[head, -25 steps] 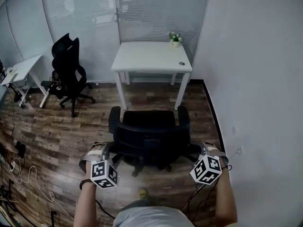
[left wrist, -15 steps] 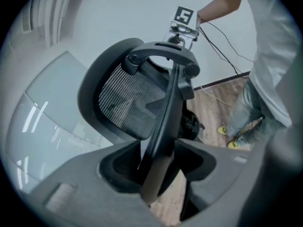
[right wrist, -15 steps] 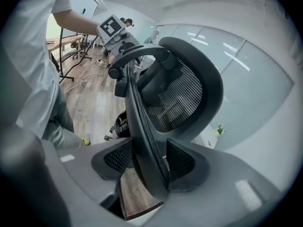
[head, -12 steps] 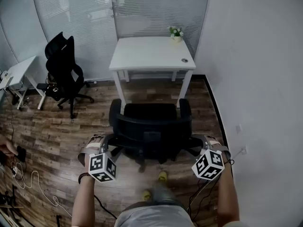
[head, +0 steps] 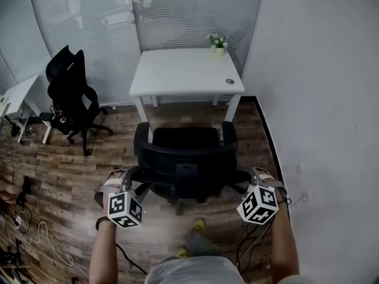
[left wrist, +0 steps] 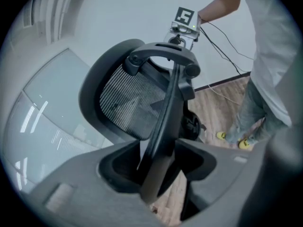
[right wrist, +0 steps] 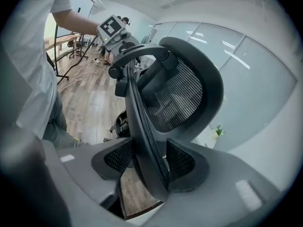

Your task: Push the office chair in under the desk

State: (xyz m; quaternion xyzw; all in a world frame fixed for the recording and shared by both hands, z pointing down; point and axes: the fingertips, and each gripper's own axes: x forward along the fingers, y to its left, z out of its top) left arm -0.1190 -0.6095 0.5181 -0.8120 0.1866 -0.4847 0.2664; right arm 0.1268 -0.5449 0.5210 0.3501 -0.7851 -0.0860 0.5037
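A black mesh office chair (head: 183, 158) stands with its seat front between the legs of the white desk (head: 183, 70), its back toward me. My left gripper (head: 132, 178) straddles the left rim of the backrest (left wrist: 128, 103). In the left gripper view its jaws (left wrist: 158, 164) stand wide, with a sliver of gap beside the rim. My right gripper (head: 245, 177) is at the right rim. In the right gripper view the mesh pads of the right gripper (right wrist: 147, 162) press the backrest (right wrist: 180, 93) from both sides.
A second black chair (head: 68, 93) and another white table (head: 15, 96) stand at the left. The white wall (head: 320, 99) runs close along the right. A small plant (head: 218, 43) sits on the desk's far corner. Cables (head: 29, 235) lie on the wood floor at lower left.
The chair has rolled forward toward the desk with both grippers on its backrest. The person has stepped forward behind it.
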